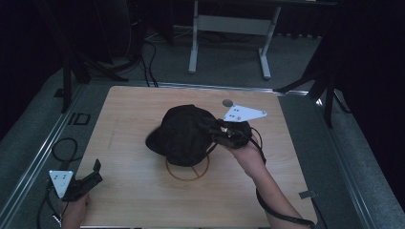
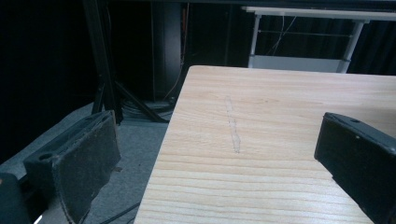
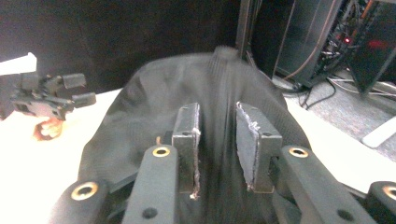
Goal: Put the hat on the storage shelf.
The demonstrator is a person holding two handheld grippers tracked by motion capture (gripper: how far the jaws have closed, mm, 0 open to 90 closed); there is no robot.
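Judging by how things sit, this looks close to the end of the job: the black cap [image 1: 184, 135] is sitting on a round wire stand [image 1: 187, 172] in the middle of the wooden surface [image 1: 143, 195], with the stand's ring peeking out below the crown. The right gripper [image 1: 220, 132] is right up against the cap's side. In the right gripper view, its jaws have a small gap between them, and the fabric sits in that gap without the pads clearly pinching it, so it reads as let go rather than held. No telling if the cap is fully settled on the stand or just draped, since the crown hides the top of the wire.

The left gripper [image 1: 93, 172] hangs out at the near left corner of the surface, well apart from the cap, jaws wide open and holding nothing.

What's probably left: backing the right gripper away and maybe a nudge to straighten the cap.
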